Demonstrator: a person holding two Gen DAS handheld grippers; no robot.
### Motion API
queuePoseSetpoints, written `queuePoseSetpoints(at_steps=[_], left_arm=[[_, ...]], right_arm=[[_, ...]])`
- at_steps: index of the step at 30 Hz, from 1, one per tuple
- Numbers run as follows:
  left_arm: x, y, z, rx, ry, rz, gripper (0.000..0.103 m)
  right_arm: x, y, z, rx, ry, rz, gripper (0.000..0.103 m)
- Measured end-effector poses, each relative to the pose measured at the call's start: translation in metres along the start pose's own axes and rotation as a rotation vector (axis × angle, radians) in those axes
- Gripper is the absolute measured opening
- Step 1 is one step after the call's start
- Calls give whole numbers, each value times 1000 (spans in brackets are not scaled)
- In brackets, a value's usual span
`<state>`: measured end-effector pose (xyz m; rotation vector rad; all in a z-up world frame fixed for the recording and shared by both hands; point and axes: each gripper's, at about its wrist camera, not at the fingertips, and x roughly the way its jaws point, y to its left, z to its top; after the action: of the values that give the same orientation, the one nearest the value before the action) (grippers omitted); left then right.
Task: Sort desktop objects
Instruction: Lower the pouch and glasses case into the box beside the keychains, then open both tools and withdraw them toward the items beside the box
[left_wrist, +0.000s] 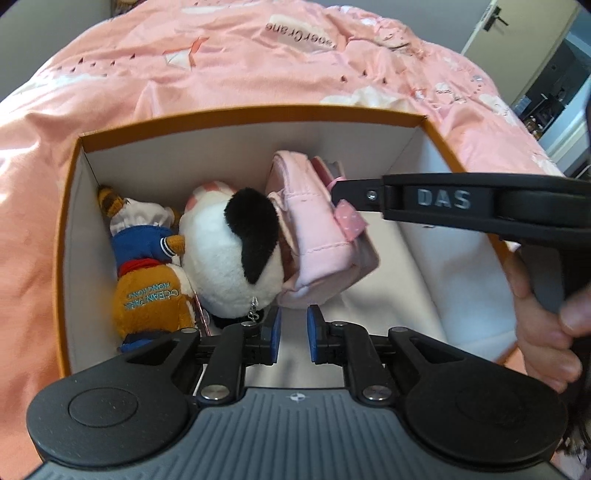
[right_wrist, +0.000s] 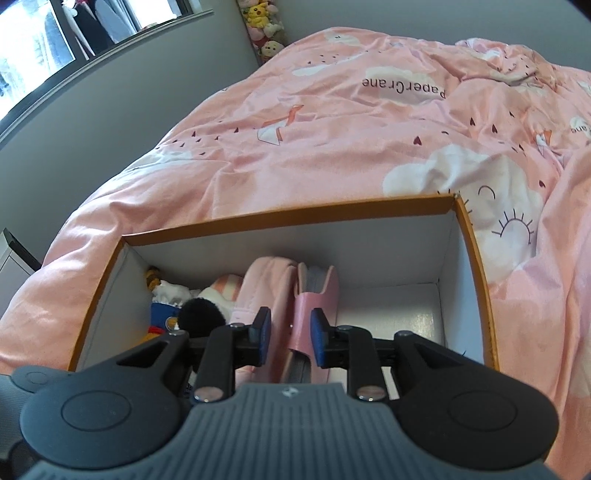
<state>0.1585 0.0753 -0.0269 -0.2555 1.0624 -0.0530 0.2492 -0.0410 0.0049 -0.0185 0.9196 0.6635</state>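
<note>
The right gripper (right_wrist: 290, 338) is straddling the pink notebook (right_wrist: 314, 314) with its fingers slightly apart, seemingly releasing it upright against the soft pink pouch (left_wrist: 317, 236) inside the orange box (left_wrist: 258, 112) on the bed. The left gripper (left_wrist: 293, 332), fingers nearly together and empty, is hovering near the panda plush (left_wrist: 229, 258), which is packing the box's left side.

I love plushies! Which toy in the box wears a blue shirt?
The orange plush against the box's left wall; the panda plush beside it is plain black and white.
</note>
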Motion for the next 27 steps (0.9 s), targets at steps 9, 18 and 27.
queuePoseSetpoints(at_steps=[9,18,27], left_arm=[[-26,-9,-9,25,-48,-29,21],[-47,-13,-21,58,-89,-51,21],[-71,-33,-55,181,-98,-107,21]], right_arm=[[-6,-2,0,-8,-11,-8,26],[-27,-5,-8,14,-50,11,26],[-79,1,-36,-36,-132,65,26]])
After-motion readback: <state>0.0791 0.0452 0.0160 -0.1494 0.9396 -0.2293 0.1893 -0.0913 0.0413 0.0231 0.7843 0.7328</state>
